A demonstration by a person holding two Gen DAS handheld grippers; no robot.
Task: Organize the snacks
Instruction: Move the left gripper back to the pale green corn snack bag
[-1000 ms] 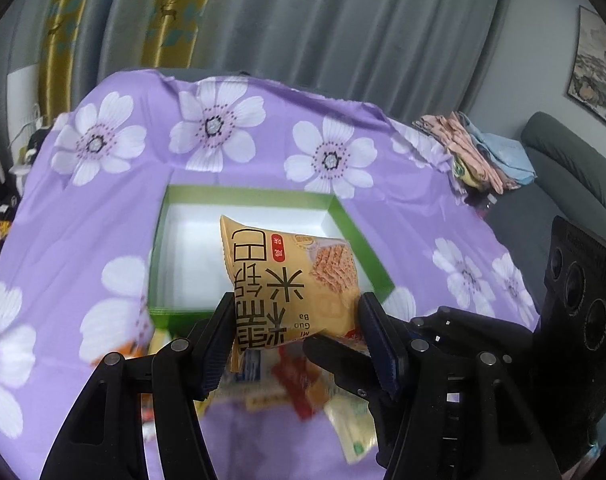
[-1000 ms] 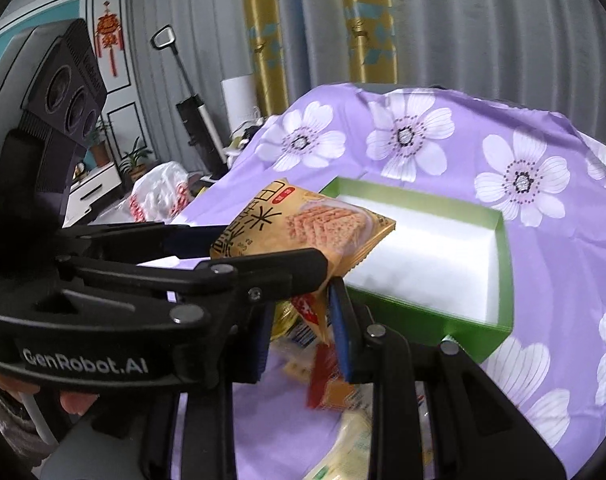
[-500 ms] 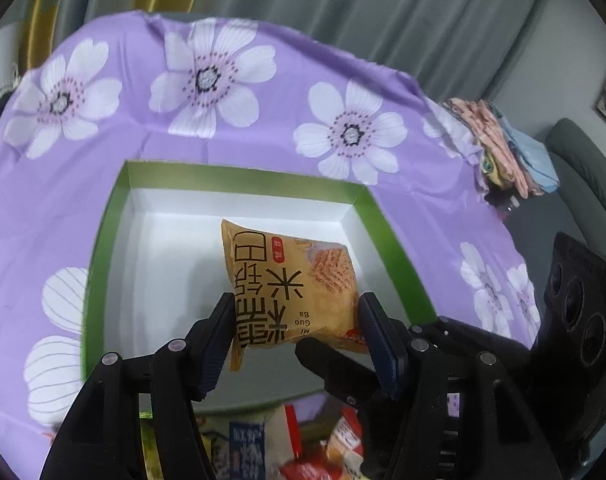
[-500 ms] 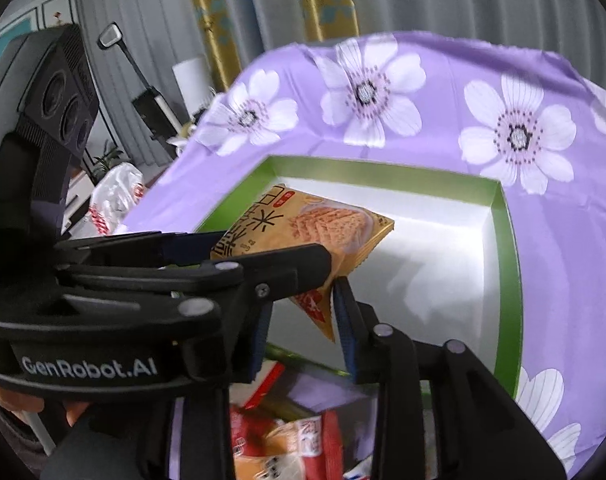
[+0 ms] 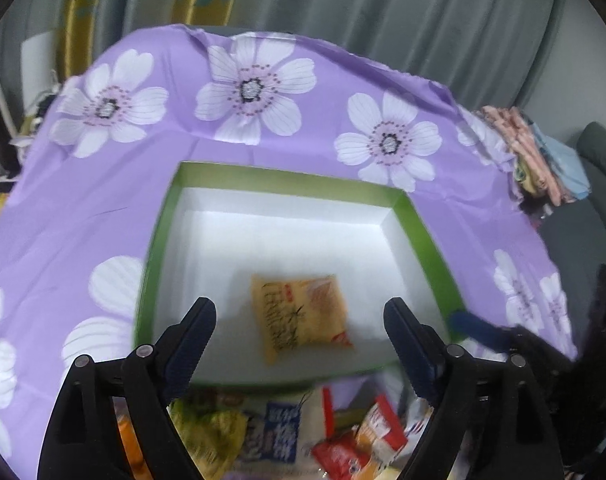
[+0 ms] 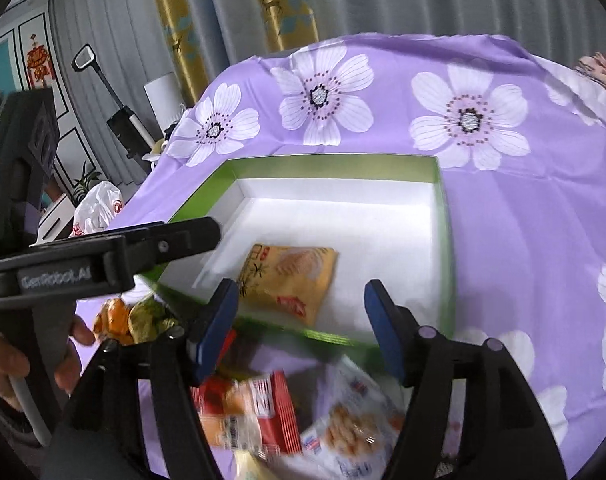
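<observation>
A yellow snack packet [image 5: 299, 316] lies loose and blurred on the white floor of the green-rimmed box [image 5: 423, 232], near its front wall. My left gripper [image 5: 299, 306] hangs above it with its jaws opening wide, and neither pad touches the packet. My right gripper [image 6: 301, 288] is over the box's near edge, its jaws also opening, with the packet [image 6: 291, 276] seen beyond them, untouched. One finger of the left gripper [image 6: 183, 236] reaches over the box rim [image 6: 443, 240]. A pile of snack packets [image 6: 263, 412] lies in front of the box.
A purple cloth with white flowers [image 5: 247, 88] covers the table. Folded clothes [image 5: 535, 152] sit at its far right corner, beside a grey sofa. A person's hand [image 6: 7, 364] holds the left gripper's handle. A white plastic bag [image 6: 97, 208] lies beyond the table's left edge.
Both grippers held the yellow packet over the box; now both have spread their jaws and the packet lies on the box floor. Both views have moved forward and down.
</observation>
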